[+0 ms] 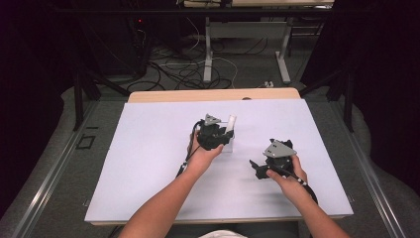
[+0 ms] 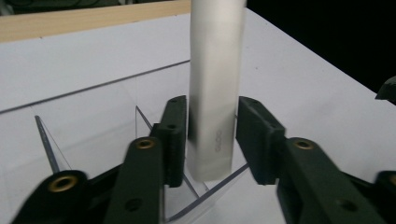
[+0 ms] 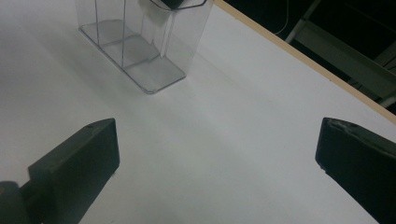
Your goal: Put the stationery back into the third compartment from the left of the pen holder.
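White tube (image 2: 214, 88): standing upright inside a clear divided organizer (image 3: 140, 51) near the white table's (image 1: 148, 163) middle.
Left gripper (image 2: 211, 135): jaws flanking the tube's lower end; contact is too close to tell.
Right gripper (image 3: 215, 154): hovering over bare table, jaws spread wide, holding nothing.

Lit evenly from above, with the white table (image 1: 148, 163) bright against dark, murky surroundings. Showed soft shadows only (no harsh glare). Blurred the silver tube (image 2: 215, 88) and the near jaws in both gripper views.
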Tool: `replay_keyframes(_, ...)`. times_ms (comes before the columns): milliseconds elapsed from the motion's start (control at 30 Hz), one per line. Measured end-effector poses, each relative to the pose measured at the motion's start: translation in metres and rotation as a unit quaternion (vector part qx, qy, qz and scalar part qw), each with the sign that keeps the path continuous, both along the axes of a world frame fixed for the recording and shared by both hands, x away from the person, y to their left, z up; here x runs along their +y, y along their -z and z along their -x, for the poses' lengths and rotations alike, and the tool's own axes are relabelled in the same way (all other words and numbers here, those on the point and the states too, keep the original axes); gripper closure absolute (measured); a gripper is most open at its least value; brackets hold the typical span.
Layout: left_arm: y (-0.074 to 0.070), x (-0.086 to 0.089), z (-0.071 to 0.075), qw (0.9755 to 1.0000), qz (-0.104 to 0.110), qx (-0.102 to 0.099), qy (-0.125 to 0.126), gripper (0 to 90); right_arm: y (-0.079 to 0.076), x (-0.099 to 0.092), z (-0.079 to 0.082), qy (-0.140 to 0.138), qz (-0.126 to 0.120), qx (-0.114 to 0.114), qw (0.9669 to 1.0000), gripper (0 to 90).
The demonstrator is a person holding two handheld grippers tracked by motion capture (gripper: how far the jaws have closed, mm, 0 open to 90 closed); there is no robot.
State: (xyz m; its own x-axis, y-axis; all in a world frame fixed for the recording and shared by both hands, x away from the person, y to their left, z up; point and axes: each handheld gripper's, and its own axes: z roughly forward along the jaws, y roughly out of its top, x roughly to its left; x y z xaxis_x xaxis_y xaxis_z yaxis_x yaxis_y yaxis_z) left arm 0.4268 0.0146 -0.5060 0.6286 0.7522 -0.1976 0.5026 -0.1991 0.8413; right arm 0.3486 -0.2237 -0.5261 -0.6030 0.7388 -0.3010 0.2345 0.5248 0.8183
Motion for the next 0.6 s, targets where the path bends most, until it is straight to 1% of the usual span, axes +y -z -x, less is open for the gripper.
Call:
replay_keyframes(33, -0.003, 0.000, 0.003, 1.0000, 0.001, 0.000, -0.003, 56.1, 0.000, 0.000, 0.000, 0.000, -0.001, -0.004, 1.0000, 0.0)
replay_keyframes(67, -0.005, 0.001, 0.005, 1.0000, -0.005, -0.008, 0.000, 53.0, 0.000, 0.000, 0.001, 0.003, -0.005, 0.000, 1.0000, 0.0)
replay_keyframes(100, -0.008, 0.003, 0.007, 0.9999, -0.004, -0.015, 0.002, 49.7, 0.000, 0.000, 0.001, 0.006, -0.004, -0.003, 1.0000, 0.0)
replay_keyframes(167, -0.014, 0.008, 0.012, 0.9998, -0.003, -0.018, 0.006, 46.3, 0.000, -0.001, 0.000, 0.004, -0.003, -0.003, 1.0000, 0.0)
replay_keyframes(233, -0.019, 0.012, 0.016, 0.9994, 0.002, -0.034, 0.005, 42.1, 0.000, -0.001, 0.000, 0.006, -0.005, 0.000, 1.0000, 0.0)
replay_keyframes(267, -0.022, 0.016, 0.018, 0.9994, -0.002, -0.034, 0.009, 40.8, 0.000, -0.001, 0.000, 0.007, -0.009, -0.002, 0.9999, 0.0)
replay_keyframes(300, -0.025, 0.018, 0.019, 0.9990, -0.001, -0.043, 0.012, 39.0, 0.000, -0.001, 0.000, 0.007, -0.008, -0.003, 0.9999, 0.0)
replay_keyframes(400, -0.032, 0.027, 0.023, 0.9987, 0.005, -0.047, 0.020, 33.4, -0.001, -0.002, 0.000, 0.008, -0.008, -0.002, 0.9999, 0.0)
replay_keyframes(467, -0.035, 0.034, 0.025, 0.9985, 0.003, -0.049, 0.025, 30.0, -0.002, -0.002, 0.000, 0.010, -0.010, 0.002, 0.9999, 0.0)
replay_keyframes(500, -0.037, 0.039, 0.026, 0.9985, -0.002, -0.047, 0.028, 27.1, -0.001, -0.002, 0.000, 0.009, -0.013, -0.005, 0.9999, 0.0)
replay_keyframes(533, -0.038, 0.042, 0.027, 0.9985, -0.002, -0.048, 0.027, 25.7, -0.002, -0.003, 0.000, 0.008, -0.013, -0.003, 0.9999, 0.0)
replay_keyframes(567, -0.039, 0.047, 0.028, 0.9983, 0.000, -0.052, 0.026, 26.2, -0.002, -0.003, 0.000, 0.011, -0.017, 0.001, 0.9998, 0.0)
replay_keyframes(600, -0.040, 0.052, 0.030, 0.9983, 0.010, -0.053, 0.025, 26.1, -0.001, -0.003, 0.000, 0.010, -0.019, 0.001, 0.9998, 0.0)
